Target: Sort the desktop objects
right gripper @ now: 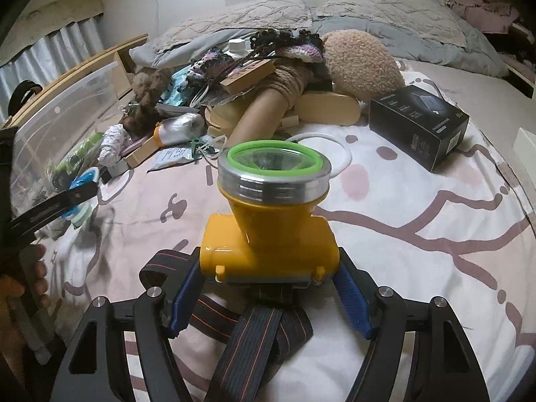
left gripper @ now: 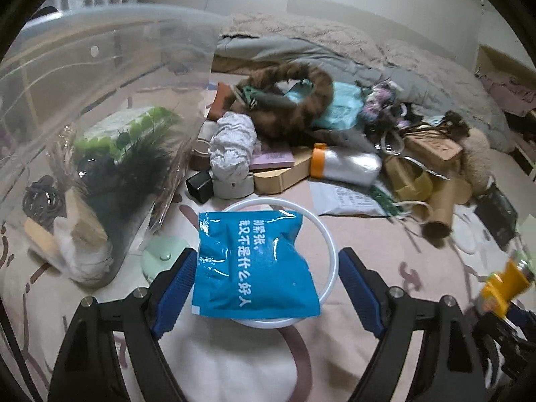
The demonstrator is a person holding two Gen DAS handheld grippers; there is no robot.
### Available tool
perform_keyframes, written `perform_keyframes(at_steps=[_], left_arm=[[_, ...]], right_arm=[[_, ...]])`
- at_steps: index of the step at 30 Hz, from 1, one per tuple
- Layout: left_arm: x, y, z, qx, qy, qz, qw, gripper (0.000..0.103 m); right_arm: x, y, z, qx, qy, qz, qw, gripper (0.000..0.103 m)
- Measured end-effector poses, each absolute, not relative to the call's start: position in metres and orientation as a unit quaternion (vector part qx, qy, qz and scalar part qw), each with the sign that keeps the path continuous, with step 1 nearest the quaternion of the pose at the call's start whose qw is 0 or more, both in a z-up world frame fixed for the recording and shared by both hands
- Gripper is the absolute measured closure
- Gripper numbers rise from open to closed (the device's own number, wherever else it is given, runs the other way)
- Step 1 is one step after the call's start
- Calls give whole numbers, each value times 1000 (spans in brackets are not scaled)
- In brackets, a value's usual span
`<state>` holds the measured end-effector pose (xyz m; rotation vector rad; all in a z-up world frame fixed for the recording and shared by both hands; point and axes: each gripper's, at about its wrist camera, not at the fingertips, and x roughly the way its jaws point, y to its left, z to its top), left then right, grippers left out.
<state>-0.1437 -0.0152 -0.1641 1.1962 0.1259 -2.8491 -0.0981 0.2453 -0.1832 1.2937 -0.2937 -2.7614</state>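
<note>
My left gripper (left gripper: pixel 264 264) is open around a blue foil packet (left gripper: pixel 253 264) with white Chinese text, which lies over a white ring (left gripper: pixel 330 251) on the bed. Its left pad touches the packet's edge; the right pad stands apart. My right gripper (right gripper: pixel 269 273) is shut on a yellow headlamp (right gripper: pixel 268 214) with a silver and green lens rim, its dark elastic strap (right gripper: pixel 261 338) hanging below. The headlamp also shows at the right edge of the left wrist view (left gripper: pixel 502 284). A clear plastic storage bin (left gripper: pixel 83 117) with several sorted items stands at the left.
A pile of clutter (left gripper: pixel 301 127) lies beyond: furry brown ring, white cloth, cardboard tubes, silver pouch. A black box (right gripper: pixel 418 124) and plush toy (right gripper: pixel 361 57) sit at the right. A mint-green round object (left gripper: pixel 160 258) lies beside the bin. Pillows line the headboard.
</note>
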Motion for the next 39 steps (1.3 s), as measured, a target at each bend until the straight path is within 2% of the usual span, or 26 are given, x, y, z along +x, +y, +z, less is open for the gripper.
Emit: perform_keyframes(at_steps=[7,11,16,17,18,19,23,31,37,39], left_arm=[[-116,9,-165,415,24,-908,-58,18],[-115,19,-183,455,18,-887,-75,18],[-115,11,-187,469,43,-880,-65,18],[-114,9,-184,464,50,-882,-63,16],[-113,7,-183,460,54,-884,-62,8],[-111,5,-180,455,61,-886,-61,4],[-108,-3,-179,456,72,-886,-45,4],[-112,-31,-196,488,70,-867,77,4],[-110,-24,-197,485,82,-870,29,4],[-110,-15,-197,483,62,-873,20,4]], right_arm=[[-98,245,-183,422,-96,-900,38,29],[-98,244,-184,423,-92,-901,37,29],[-98,243,-184,424,-86,-901,36,29],[-98,243,-184,424,-86,-901,36,29],[-98,243,-184,424,-86,-901,36,29],[-98,243,-184,424,-86,-901,36,29],[-98,243,-185,425,-87,-900,36,29],[-99,243,-185,425,-89,-900,36,29],[-99,242,-185,426,-85,-900,35,29],[-99,242,-185,425,-85,-900,35,29]])
